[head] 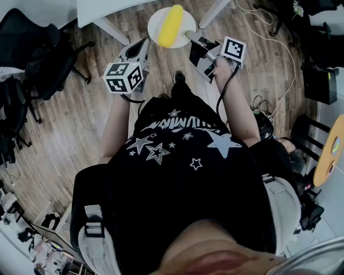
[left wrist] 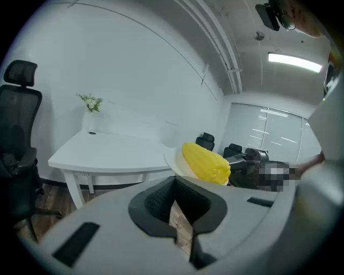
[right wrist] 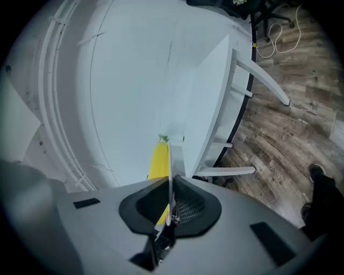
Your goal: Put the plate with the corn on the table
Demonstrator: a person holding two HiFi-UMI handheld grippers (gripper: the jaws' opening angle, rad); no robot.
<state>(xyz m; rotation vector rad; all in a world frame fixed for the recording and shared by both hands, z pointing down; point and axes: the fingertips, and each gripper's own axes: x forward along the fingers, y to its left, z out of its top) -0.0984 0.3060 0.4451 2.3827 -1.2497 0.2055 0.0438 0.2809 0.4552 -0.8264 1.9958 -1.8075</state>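
Found plate aloft over wooden floor, carrying one yellow corn cob laid lengthwise across it. Noted plate just short of the white desk edge, not resting on it. Confirmed right claw clenched on the plate's near rim (thin edge seen pinched between both pads in the right gripper view, cob on the far side). Recorded left claw beside the plate, apart from it, jaws closed together with nothing between them. Logged small vase of flowers on the desk's far end, black office chair at its side, white cable trailing on the floor.
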